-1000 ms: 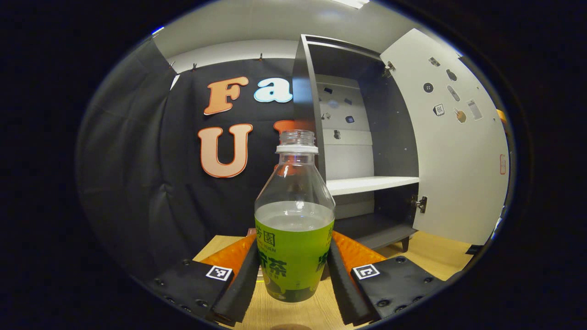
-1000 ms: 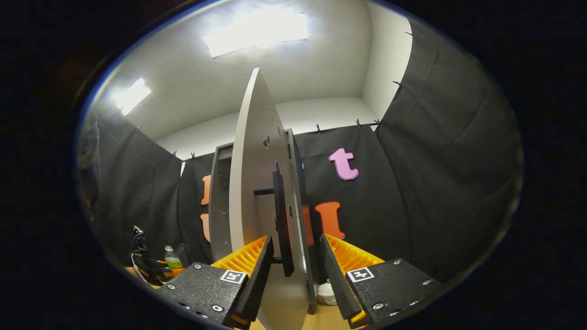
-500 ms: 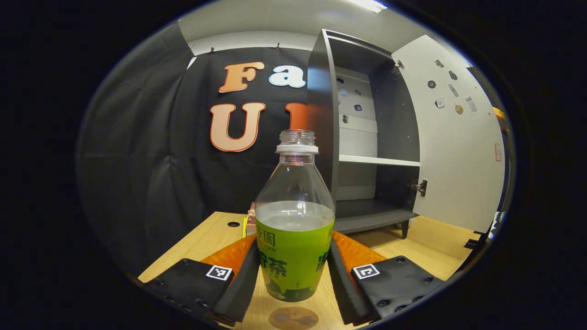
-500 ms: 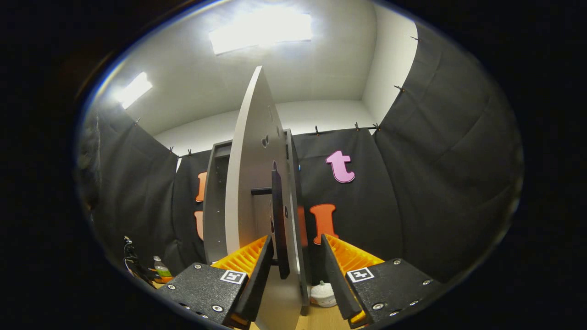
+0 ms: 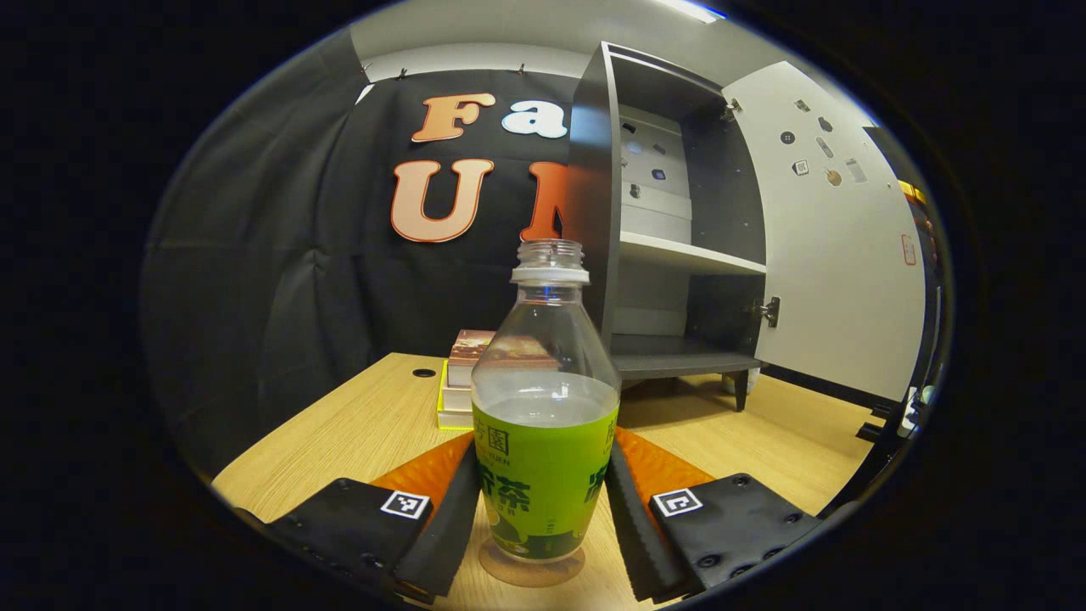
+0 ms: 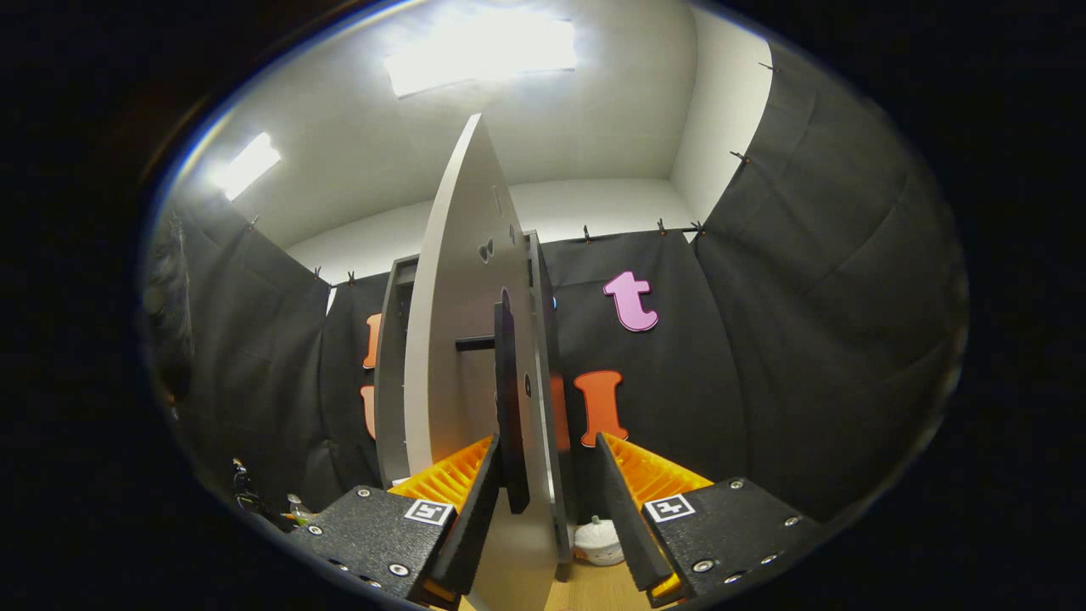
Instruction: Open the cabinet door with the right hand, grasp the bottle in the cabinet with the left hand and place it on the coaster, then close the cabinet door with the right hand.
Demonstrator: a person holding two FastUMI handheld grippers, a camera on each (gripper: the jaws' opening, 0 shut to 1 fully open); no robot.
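A clear bottle (image 5: 543, 458) with a green label and no cap stands upright between the fingers of my left gripper (image 5: 543, 518), which is shut on it. Its base rests on a round brown coaster (image 5: 530, 570) on the wooden table (image 5: 356, 428). Behind it to the right, the dark cabinet (image 5: 679, 255) stands with its white door (image 5: 840, 255) swung wide. In the right gripper view the door (image 6: 458, 339) is seen edge-on. Its black handle (image 6: 506, 407) sits between the spread fingers of my right gripper (image 6: 543, 518), which is open.
A short stack of books (image 5: 462, 378) lies on the table left of the cabinet. A white shelf (image 5: 687, 253) crosses the cabinet's inside. A small white round object (image 6: 598, 543) sits low beyond the door. Black cloth walls close in the booth.
My left gripper has come down with the bottle, from above the table onto the coaster. The right gripper has held almost still at the door handle.
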